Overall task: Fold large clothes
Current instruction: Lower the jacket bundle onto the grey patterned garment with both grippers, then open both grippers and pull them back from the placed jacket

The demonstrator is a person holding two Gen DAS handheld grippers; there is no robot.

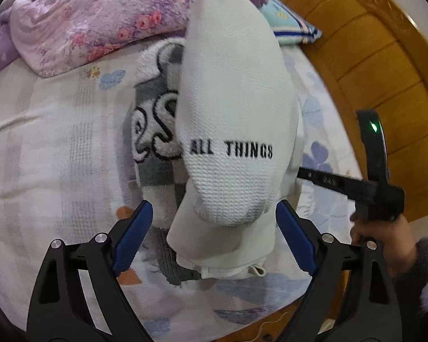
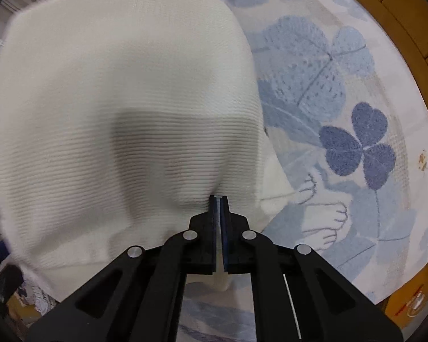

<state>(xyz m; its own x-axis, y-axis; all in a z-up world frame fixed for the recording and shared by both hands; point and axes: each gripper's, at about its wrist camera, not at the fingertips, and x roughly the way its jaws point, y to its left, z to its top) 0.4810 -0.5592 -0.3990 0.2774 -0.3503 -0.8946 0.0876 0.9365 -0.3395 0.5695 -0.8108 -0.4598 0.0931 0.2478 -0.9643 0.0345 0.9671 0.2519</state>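
Here, right gripper (image 2: 219,199): fingers pressed together on a fold of the white sweater (image 2: 122,108); cloth lifted, spreading ahead and leftward
Left gripper (image 1: 214,219): fingers spread wide, gripping nothing; sweater between them, over the bed sheet (image 1: 48,148)
Writing: "ALL THINGS" in black on the sweater; grey patterned garment (image 1: 154,131) beneath

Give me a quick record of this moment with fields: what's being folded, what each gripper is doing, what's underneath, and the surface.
garment: white knit garment, "ALL THINGS" lettering, lifted
right gripper: shut on the garment's edge
left gripper: open, jaws either side of the hanging cloth, not gripping
underneath: grey-and-white fuzzy garment lying on the bed
surface: clover-print bedsheet
background: purple floral quilt, wooden headboard
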